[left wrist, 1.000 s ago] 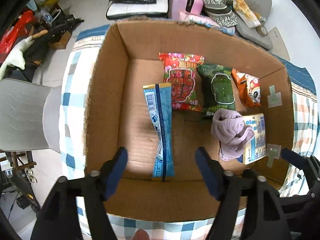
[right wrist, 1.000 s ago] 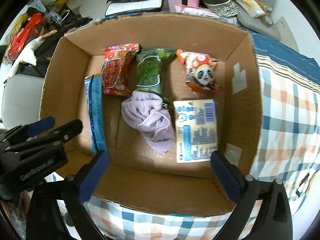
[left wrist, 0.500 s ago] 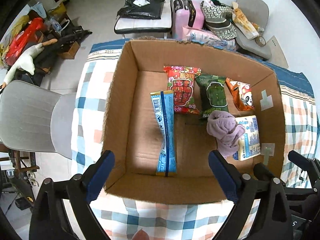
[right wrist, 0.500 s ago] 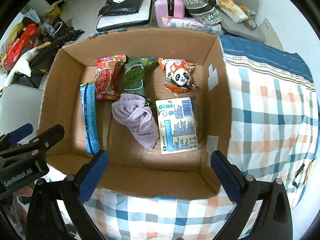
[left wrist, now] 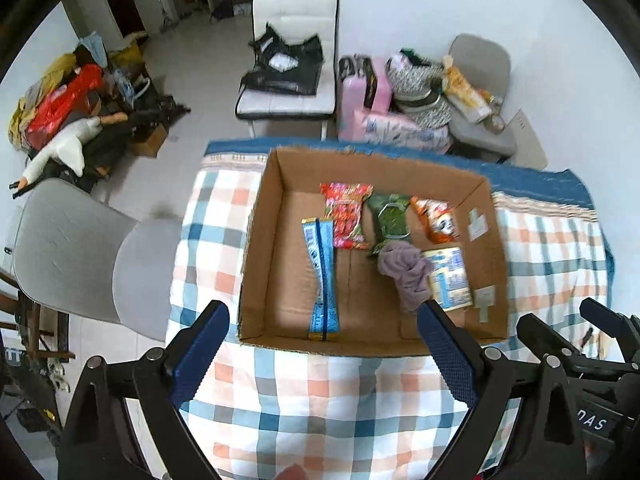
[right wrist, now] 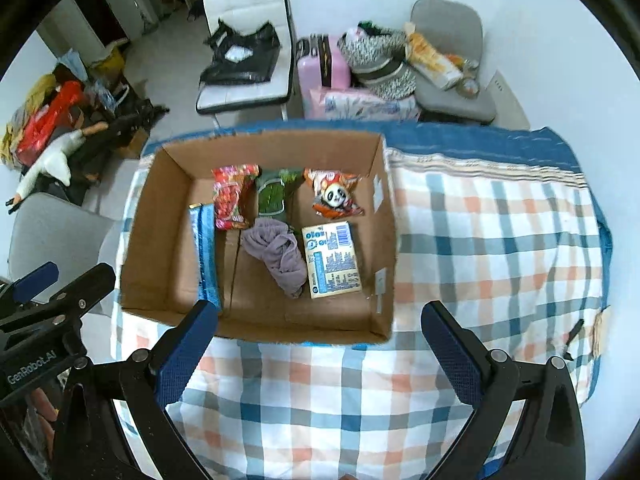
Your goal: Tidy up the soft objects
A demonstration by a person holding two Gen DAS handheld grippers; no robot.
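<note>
An open cardboard box (left wrist: pixel 264 240) (right wrist: pixel 168 216) sits on a checked cloth. Inside lie a long blue packet (left wrist: pixel 322 276) (right wrist: pixel 205 256), a red snack bag (left wrist: pixel 347 220) (right wrist: pixel 231 196), a green bag (left wrist: pixel 391 220) (right wrist: pixel 273 196), an orange panda bag (left wrist: pixel 438 220) (right wrist: pixel 335 196), a crumpled purple cloth (left wrist: pixel 406 272) (right wrist: pixel 278 254) and a pale printed pack (left wrist: pixel 448 276) (right wrist: pixel 332 260). My left gripper (left wrist: pixel 322 350) is open and empty, above the box's near edge. My right gripper (right wrist: pixel 320 354) is open and empty, above the cloth in front of the box.
The checked cloth (left wrist: pixel 320 400) (right wrist: pixel 492 248) covers the table. A grey chair (left wrist: pixel 80 256) stands at the left. Behind the table are a white chair with a black bag (left wrist: pixel 288 76), a pink suitcase (left wrist: pixel 364 88) and a loaded grey chair (left wrist: pixel 476 92).
Both grippers have pulled up and back from the box, so it looks smaller and farther. The left gripper's fingers have opened wider. The box contents have not moved.
</note>
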